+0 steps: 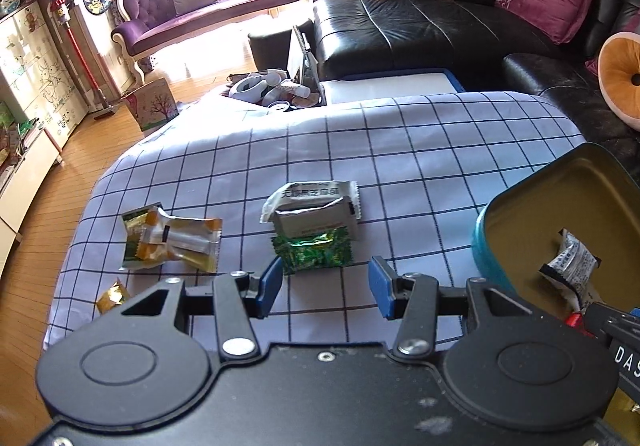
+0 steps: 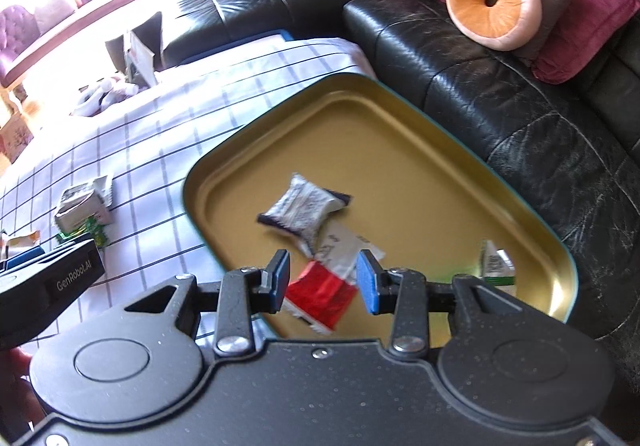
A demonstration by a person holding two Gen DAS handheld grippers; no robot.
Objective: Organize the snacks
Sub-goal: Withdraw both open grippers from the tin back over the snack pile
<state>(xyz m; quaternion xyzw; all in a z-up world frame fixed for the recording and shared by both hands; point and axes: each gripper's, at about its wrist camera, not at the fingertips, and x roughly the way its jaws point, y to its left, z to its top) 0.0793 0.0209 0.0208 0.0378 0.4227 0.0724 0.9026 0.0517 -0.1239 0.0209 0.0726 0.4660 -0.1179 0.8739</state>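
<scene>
A teal tin with a gold inside [image 2: 400, 150] sits on the checked cloth at the right; its rim shows in the left wrist view [image 1: 520, 198]. In it lie a silver packet [image 2: 304, 206], a red-and-white packet [image 2: 320, 298] and a green-and-white packet [image 2: 496, 266]. My right gripper [image 2: 323, 282] is open above the red packet. My left gripper [image 1: 326, 286] is open just before a green packet [image 1: 314, 256], with a torn white packet [image 1: 316, 212] behind it. An orange-and-green packet [image 1: 168, 242] and a small gold sweet [image 1: 113, 296] lie to the left.
The table [image 1: 400, 134] wears a white cloth with dark grid lines. A black leather sofa [image 2: 500, 94] with pink and orange cushions runs behind and to the right. A box of clutter [image 1: 276, 86] stands past the far table edge.
</scene>
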